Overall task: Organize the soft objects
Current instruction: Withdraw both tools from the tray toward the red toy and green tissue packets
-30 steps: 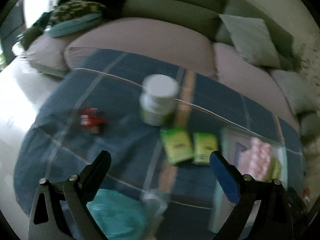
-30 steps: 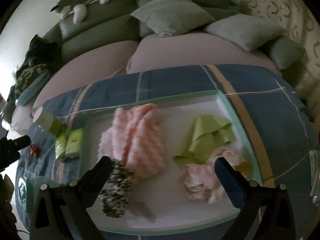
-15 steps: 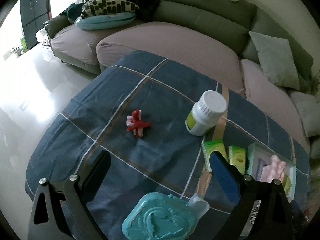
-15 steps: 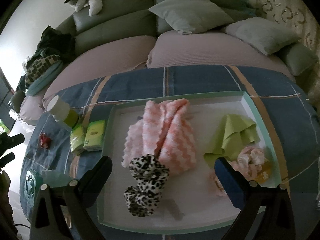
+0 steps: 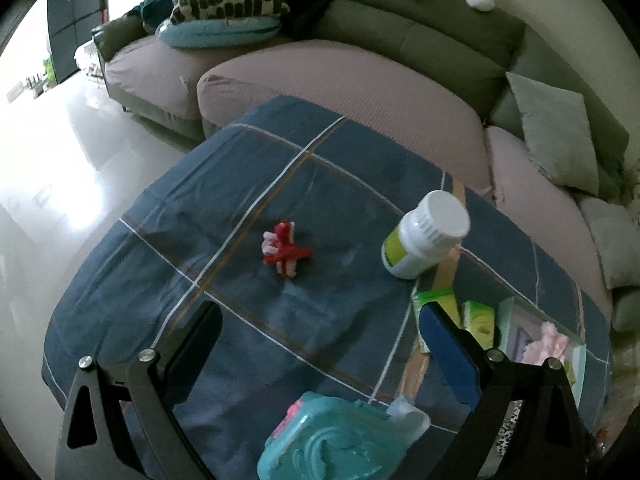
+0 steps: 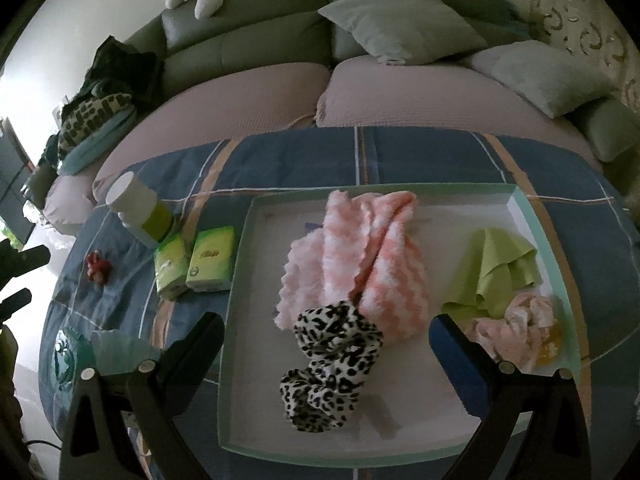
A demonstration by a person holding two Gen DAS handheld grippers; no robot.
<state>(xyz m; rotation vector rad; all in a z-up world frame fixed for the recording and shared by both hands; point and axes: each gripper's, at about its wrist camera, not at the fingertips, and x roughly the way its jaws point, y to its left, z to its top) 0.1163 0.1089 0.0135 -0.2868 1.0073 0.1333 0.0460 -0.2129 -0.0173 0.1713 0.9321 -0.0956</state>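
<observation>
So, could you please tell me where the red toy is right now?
The red toy lies on the blue cloth, left of the white bottle and outside the tray, ahead of the open left gripper.

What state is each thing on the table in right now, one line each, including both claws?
left claw: open, empty, above the cloth
right claw: open, empty, above the tray
white bottle: upright, cap on
red and pink fuzzy toy: loose on the cloth, outside the tray
tray: open, holding soft items
pink knit piece: crumpled in the tray
leopard scrunchie: in the tray, overlapping the pink knit piece
green cloth: crumpled in the tray
two green packets: lying beside the tray
</observation>
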